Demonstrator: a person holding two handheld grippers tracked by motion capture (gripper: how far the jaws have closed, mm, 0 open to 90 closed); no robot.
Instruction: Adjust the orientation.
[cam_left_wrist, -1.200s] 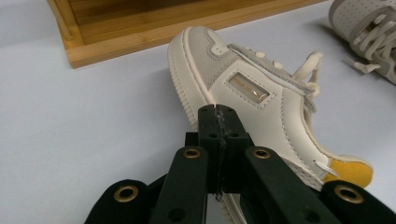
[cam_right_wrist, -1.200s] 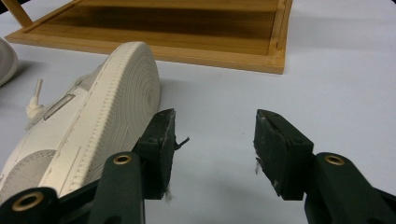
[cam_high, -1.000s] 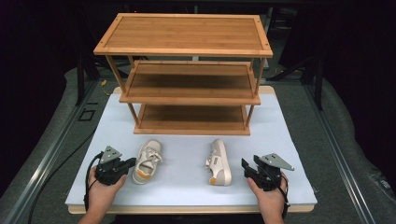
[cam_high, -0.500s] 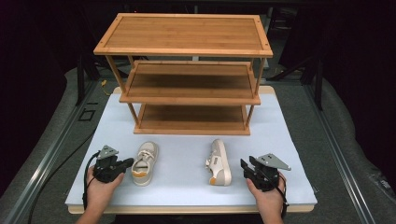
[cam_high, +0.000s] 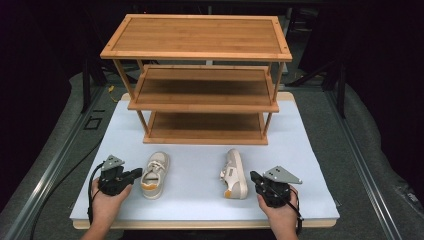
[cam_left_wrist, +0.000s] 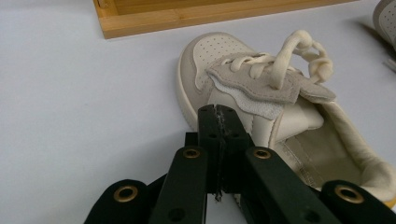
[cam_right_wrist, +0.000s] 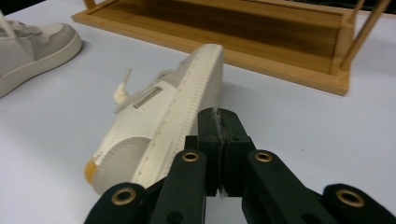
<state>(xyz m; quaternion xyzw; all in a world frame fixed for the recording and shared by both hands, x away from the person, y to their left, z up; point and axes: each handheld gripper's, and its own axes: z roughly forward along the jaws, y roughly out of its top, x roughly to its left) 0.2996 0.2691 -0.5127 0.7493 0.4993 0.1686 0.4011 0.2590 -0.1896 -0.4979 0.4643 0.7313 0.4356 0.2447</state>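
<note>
A: Risks? Both grippers have fingers pressed fully together, gripping nothing. Left gripper (cam_high: 134, 174) sits just beside the upright cream low-top sneaker with laces (cam_high: 154, 174); going in closed, it would likely shove the shoe across the pale blue worktop (cam_high: 195, 192) rather than take it.

B: Right gripper (cam_high: 256, 178)?

A: Beside the second cream sneaker, tipped on its side (cam_high: 234, 173), sole toward it. A smooth sole is a poor hold; it could slide toward the three-tier bamboo shoe rack (cam_high: 200, 80).

B: Hidden?

A: Left shoe's heel cut off in left gripper view. Tipped shoe's opening faces away.
</note>
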